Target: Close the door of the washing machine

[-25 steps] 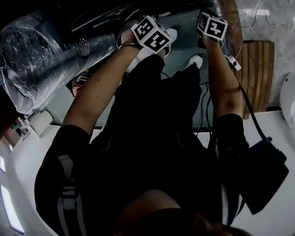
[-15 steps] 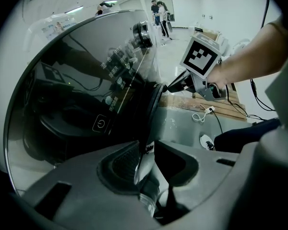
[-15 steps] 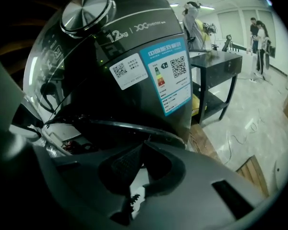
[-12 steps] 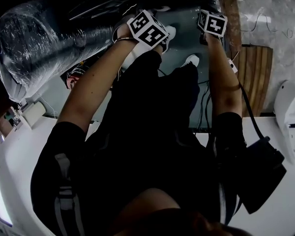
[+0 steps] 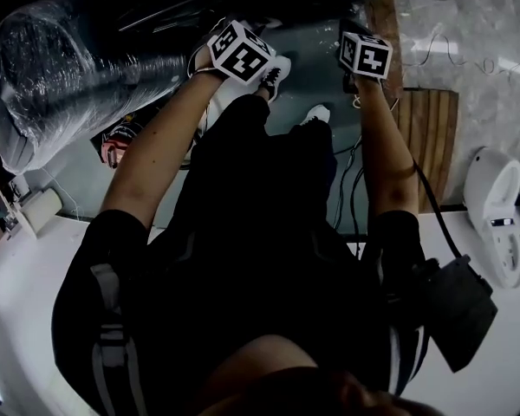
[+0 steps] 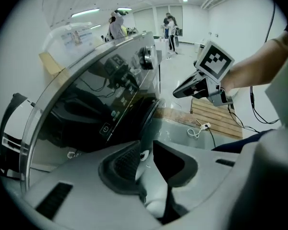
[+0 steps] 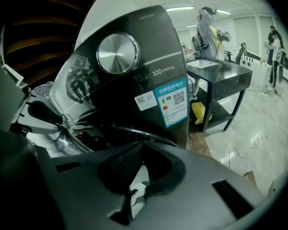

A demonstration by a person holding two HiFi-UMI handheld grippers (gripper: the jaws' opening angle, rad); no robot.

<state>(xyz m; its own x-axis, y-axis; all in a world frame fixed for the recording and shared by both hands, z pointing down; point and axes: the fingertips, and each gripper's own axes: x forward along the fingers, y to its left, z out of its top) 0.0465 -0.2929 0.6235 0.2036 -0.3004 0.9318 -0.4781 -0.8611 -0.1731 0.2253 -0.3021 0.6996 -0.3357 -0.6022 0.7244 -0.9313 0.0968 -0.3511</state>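
A: Surface and room?

B: A white surface (image 5: 17, 319) runs along the bottom of the head view, behind the person. A white moulded object (image 5: 494, 219) sits near its right edge. Ahead is a glossy pale floor (image 5: 316, 55). A wooden pallet (image 5: 433, 141) lies on the floor to the right, and a film-wrapped roll (image 5: 61, 76) is on the left. The room is large and pale, with strip lights (image 6: 86, 13) on the ceiling. People (image 6: 170, 28) stand at the far end, and a black table (image 7: 221, 73) stands to the right of the machine in the right gripper view.

A: Task item?

B: The washing machine (image 7: 134, 71) stands directly ahead of both tongs, near the pallet. It has a dark front panel, a metal knob (image 7: 117, 53) and a blue-edged label (image 7: 170, 99). The door (image 7: 134, 132) shows only as a dark round rim below the panel. Cannot tell whether it is latched or ajar.

A: Left tongs (image 6: 145, 150)?

B: Released. There is a narrow gap between the pads with nothing in it, and no contact with the machine is visible.

A: Right tongs (image 7: 140, 147)?

B: Clenched, pads meeting at the tips, holding nothing. The tips are just in front of the door rim. Touching or apart, cannot tell.
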